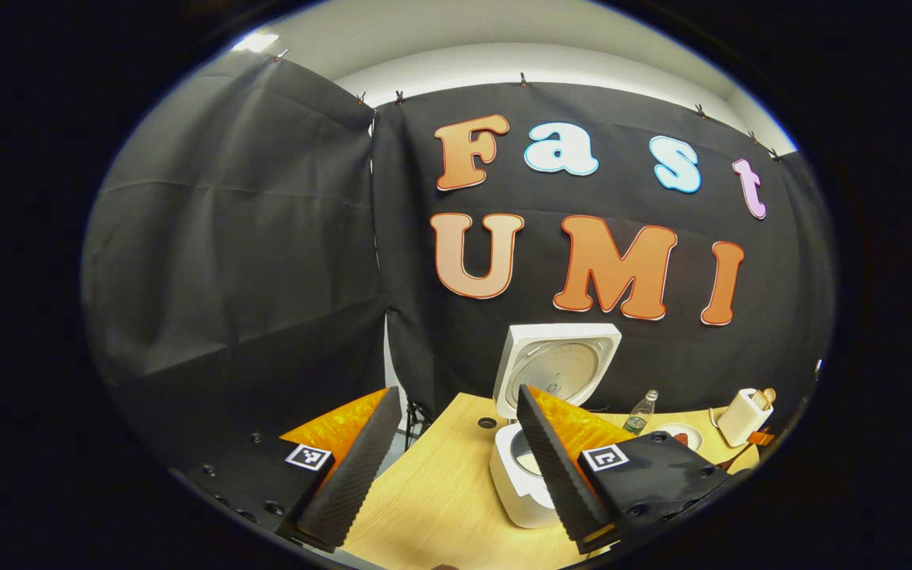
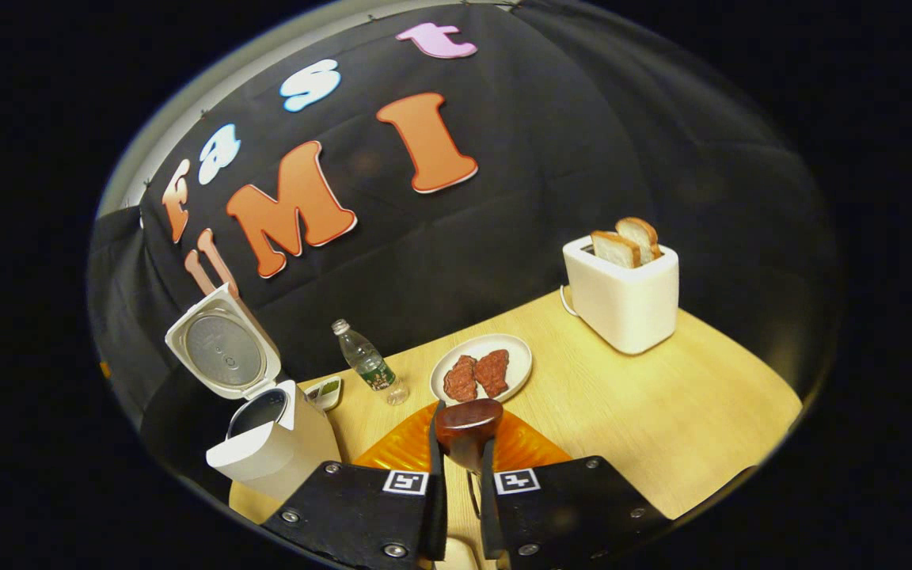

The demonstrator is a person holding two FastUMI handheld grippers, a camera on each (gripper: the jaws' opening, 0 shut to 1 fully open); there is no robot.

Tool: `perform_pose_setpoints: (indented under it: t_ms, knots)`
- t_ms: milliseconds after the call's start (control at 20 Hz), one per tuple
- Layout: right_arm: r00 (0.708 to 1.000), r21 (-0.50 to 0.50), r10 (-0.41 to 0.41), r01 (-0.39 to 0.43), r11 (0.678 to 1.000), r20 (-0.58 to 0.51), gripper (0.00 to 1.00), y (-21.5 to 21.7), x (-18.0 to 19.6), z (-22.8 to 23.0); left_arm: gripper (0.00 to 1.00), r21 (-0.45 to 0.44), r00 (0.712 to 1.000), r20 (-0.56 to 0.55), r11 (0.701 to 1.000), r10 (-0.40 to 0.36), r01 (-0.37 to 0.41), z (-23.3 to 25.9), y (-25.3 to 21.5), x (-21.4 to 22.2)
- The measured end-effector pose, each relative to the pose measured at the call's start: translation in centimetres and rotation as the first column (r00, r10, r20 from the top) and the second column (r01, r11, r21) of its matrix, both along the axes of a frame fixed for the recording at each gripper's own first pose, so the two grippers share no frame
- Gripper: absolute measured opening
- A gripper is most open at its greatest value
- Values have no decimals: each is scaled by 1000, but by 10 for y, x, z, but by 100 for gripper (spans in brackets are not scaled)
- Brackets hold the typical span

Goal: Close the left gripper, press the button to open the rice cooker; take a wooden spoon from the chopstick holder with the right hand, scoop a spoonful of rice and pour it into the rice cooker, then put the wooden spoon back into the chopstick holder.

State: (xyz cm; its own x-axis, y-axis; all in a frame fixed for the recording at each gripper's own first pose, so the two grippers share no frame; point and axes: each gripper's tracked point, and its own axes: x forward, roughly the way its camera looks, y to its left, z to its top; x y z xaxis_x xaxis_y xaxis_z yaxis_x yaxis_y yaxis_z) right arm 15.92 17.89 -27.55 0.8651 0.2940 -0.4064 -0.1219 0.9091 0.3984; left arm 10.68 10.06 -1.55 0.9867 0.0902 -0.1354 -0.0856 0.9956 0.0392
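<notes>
The rice cooker (image 2: 254,408) stands lid-up at lower left of the right gripper view, so the spoon step is in hand. The right tongs (image 2: 460,467) are clamped on the wooden spoon (image 2: 468,427), its bowl seemingly empty; the left tongs (image 1: 456,459) hang apart. Next comes scooping rice.

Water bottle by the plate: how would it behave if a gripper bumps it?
The bottle is tall, narrow and upright on the table, so it probably tips easily. It looks like thin clear plastic, likely light and a bit squashy. Round body: once down it would probably roll, maybe toward the plate beside it.
</notes>
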Motion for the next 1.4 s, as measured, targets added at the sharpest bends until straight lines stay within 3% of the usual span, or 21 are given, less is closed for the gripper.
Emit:
perform_pose_setpoints:
  t_ms: [300, 450, 650, 700, 900, 1150, 1250, 1400]
  knots:
    - [999, 63, -21, 24, 998, -50, 20, -9, 1, -22, 99, 30, 1000, 18, 999, 11, -11, 11, 1, -3]
    - [997, 0, -36, 36, 999, -70, 28, -23, -5, -20, 99, 26, 1000, 18, 1000, -4, 4, 10, -9, 3]
    - [997, -138, -61, 55, 989, -43, 90, -48, -10, -6, 99, 4, 998, 31, 999, -55, 54, 18, -39, 27]
    - [997, -170, -75, 69, 983, -25, 95, -56, -10, 1, 99, 8, 997, 48, 998, -68, 67, 25, -47, 34]
    - [996, -211, -90, 94, 973, 28, 95, -67, -17, 37, 99, 33, 993, 64, 995, -95, 93, 49, -77, 70]
    - [994, -210, -83, 97, 973, 72, 95, -70, -27, 67, 99, -55, 983, 71, 983, -171, 175, 83, -134, 135]
    - [993, -181, -91, 102, 978, 69, 95, -70, -31, 76, 99, -69, 976, 73, 975, -207, 212, 93, -154, 169]
    - [991, -151, -111, 122, 981, 79, 95, -72, -35, 82, 99, -59, 978, 31, 976, -207, 209, 84, -164, 221]
